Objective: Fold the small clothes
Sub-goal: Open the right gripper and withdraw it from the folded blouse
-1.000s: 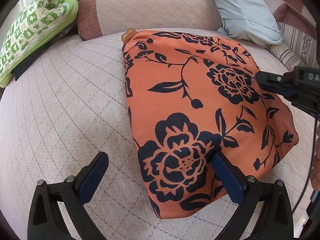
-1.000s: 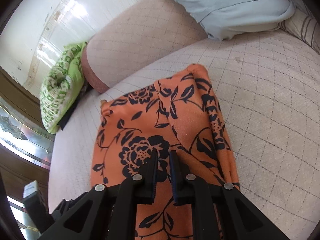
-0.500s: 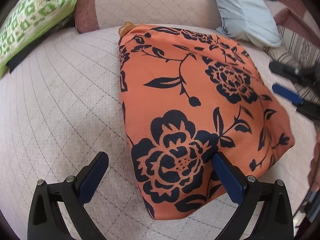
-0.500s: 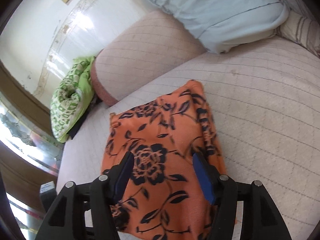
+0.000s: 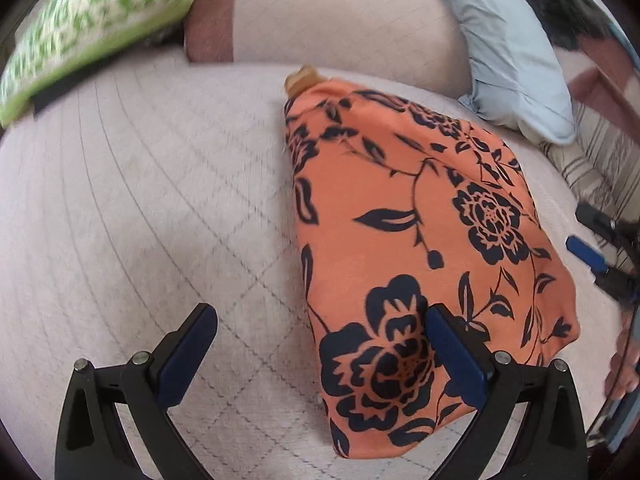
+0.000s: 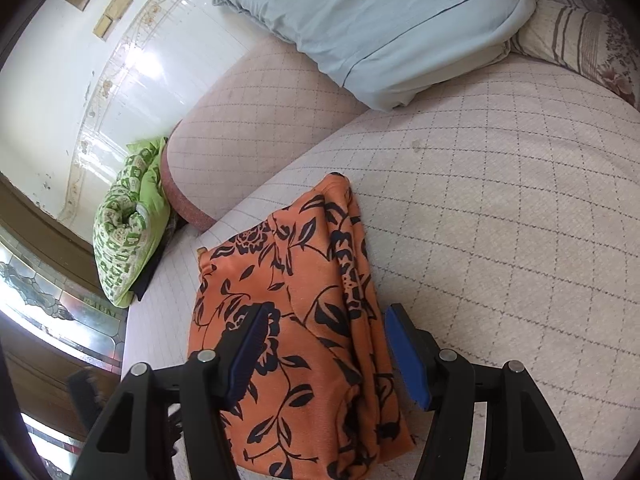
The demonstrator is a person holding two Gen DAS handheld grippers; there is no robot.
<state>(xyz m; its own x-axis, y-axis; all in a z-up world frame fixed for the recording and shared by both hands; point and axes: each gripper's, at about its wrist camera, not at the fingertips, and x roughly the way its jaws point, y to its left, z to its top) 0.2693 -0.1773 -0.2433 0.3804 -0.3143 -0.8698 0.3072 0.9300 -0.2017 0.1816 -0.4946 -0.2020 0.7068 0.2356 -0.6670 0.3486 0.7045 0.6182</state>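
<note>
An orange garment with a dark floral print lies folded on the quilted sofa seat. My left gripper is open above the garment's near-left corner. One of its fingers is over the fabric and the other is over bare seat. In the right wrist view, the right gripper is open above the garment, its blue pads apart from the fabric. That gripper also shows at the right edge of the left wrist view, just off the garment's right side.
A green patterned cushion lies at the seat's far left beside the padded armrest. A light blue pillow and a striped one sit at the back. A person's hand shows at the right edge.
The right gripper opened, let go of the garment's folded edge and drew back from it. My left gripper stayed open and shifted a little sideways with a roll.
</note>
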